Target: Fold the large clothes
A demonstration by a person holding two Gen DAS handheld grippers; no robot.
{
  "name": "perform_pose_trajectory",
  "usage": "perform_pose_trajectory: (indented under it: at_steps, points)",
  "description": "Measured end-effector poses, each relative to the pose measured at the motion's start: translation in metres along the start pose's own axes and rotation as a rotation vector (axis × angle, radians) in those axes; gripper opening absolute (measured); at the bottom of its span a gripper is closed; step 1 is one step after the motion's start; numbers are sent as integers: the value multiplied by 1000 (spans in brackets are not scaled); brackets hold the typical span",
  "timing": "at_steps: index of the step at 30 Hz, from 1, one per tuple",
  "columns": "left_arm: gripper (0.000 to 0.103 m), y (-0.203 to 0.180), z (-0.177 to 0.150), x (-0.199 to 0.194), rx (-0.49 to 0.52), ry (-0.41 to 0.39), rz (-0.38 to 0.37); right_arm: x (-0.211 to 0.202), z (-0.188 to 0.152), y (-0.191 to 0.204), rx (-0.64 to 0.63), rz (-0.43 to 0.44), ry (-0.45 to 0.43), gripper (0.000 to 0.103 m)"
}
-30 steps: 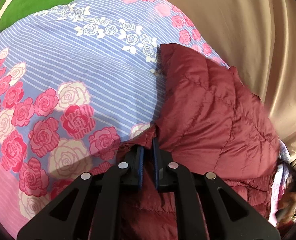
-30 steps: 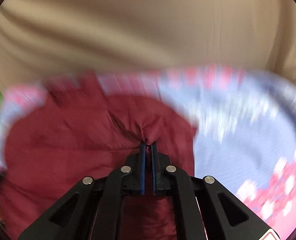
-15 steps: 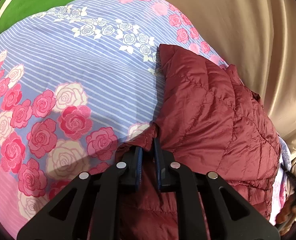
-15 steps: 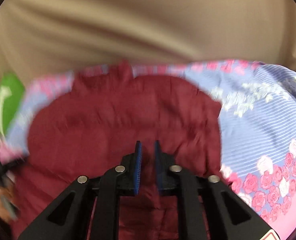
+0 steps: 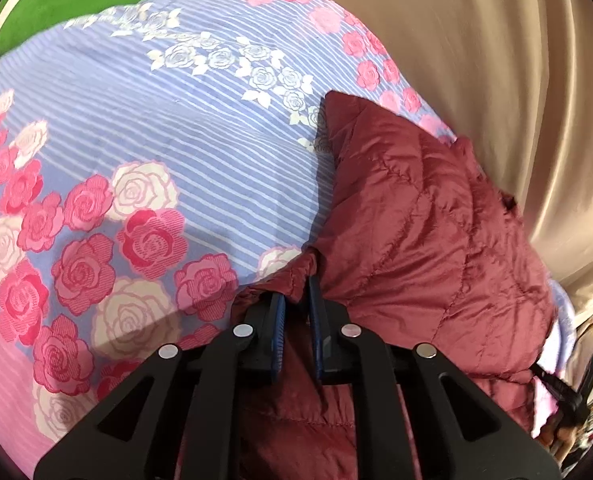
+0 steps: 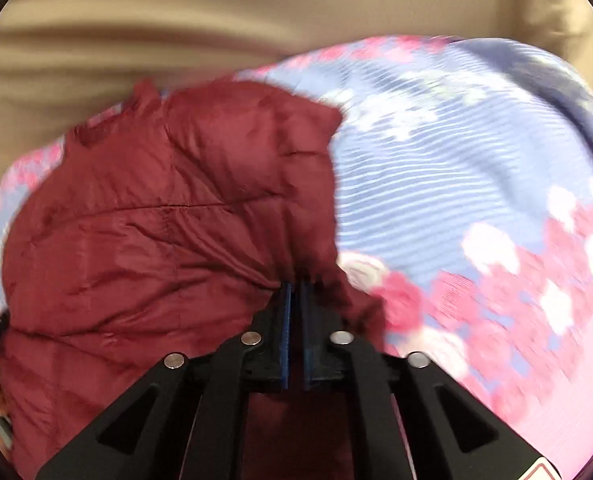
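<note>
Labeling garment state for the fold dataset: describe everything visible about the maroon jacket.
The maroon jacket is a quilted puffer with a slightly shiny, thin shell stitched into puffy panels. It lies crumpled and partly folded over itself on the floral bedsheet, near the edge by the beige curtain. The left tool has fabric bunched between its fingers at one edge. The right tool is closed on another gathered edge. No zipper or sleeves can be made out clearly.
</note>
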State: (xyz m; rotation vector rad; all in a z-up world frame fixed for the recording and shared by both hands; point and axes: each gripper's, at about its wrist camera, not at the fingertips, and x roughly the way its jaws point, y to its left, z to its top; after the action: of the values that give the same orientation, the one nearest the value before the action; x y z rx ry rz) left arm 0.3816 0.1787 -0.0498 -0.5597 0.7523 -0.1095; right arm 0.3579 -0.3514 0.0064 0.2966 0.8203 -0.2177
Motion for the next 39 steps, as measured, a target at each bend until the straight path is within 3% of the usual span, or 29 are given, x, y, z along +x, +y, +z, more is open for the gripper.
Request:
perform_pose_trajectory:
  at_steps: [3,4,5,6,9,15,19,26,30,34,36,37,39]
  points:
    - [13,16,-6,-18,-55,2,-56,-51,-23,-9,29,48,-39,16]
    - [16,18,-9,-27,-49,7,-60,-69,-34,-12,22,50,-48,23]
    - [26,22,-17,-46,-32,13,-73,-87,-47,-16,11,50,-55,35]
    - [44,25,-24,-62,-17,16,-80,-112,-67,-27,-6,52,-60,48]
    - [66,42,-58,-127,29,43,-121,-165,-127,-56,-17,39,-61,66]
    - [72,88,-134,-212,23,197,-145,-223,-234,-101,109,106,15,71]
    - [75,100,-172,-241,-8,178,-173,-237,-278,-110,187,150,22,73]
    - [77,79,-202,-238,-32,196,-277,-224,-295,-107,286,289,18,73]
    - [75,69,-208,-237,-53,206,-325,-213,-294,-102,331,300,-12,77]
    - [56,59,-210,-235,-54,206,-339,-202,-286,-99,370,339,-19,74]
    - [41,53,-209,-237,-39,185,-331,-196,-283,-97,373,343,-12,47]
    - [36,50,-208,-239,-26,173,-327,-193,-282,-96,376,349,-1,40]
    - [20,46,-205,-242,-14,150,-313,-189,-281,-92,377,344,8,14]
